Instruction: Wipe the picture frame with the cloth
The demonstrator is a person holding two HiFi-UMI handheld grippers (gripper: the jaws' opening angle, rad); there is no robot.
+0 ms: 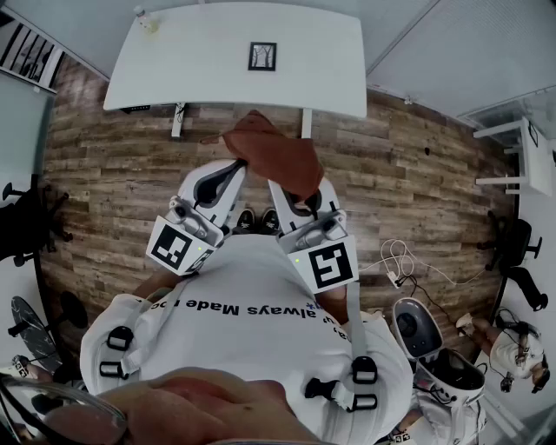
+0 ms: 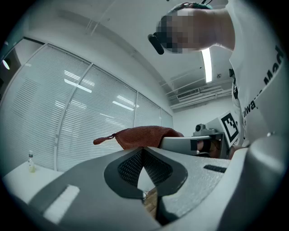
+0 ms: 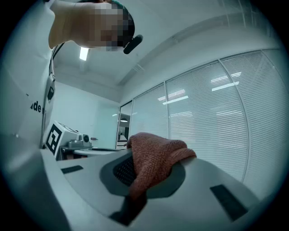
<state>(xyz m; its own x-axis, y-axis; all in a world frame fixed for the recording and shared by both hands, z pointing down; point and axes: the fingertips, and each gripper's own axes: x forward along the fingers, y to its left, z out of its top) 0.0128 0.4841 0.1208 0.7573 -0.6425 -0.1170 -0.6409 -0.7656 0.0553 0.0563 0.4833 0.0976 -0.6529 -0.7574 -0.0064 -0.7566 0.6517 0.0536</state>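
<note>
In the head view, your right gripper (image 1: 288, 193) holds the rust-brown cloth (image 1: 276, 155), which hangs forward over its tips. Your left gripper (image 1: 236, 168) is just beside it, to its left. The picture frame (image 1: 262, 56) is on the white table (image 1: 339, 78), straight ahead of both grippers and well apart from them. It sits on a line between the two, so neither gripper is clearly nearer. Its shape is slightly taller than wide. I cannot tell if it stands or lies flat. A small bottle (image 1: 146, 21) is at the far left corner of the table, well away from the frame. Only wooden floor (image 1: 434, 191) and the near table edge lie between you and the frame.

In the left gripper view, the jaws meet at their tips and nothing is between them. The cloth shows beyond them, to the right.

In the right gripper view, the jaws are closed on a fold of the cloth, which bunches over the upper pads.

I judge that the coming move is a reach forward with the right gripper, because it carries the cloth.
</note>
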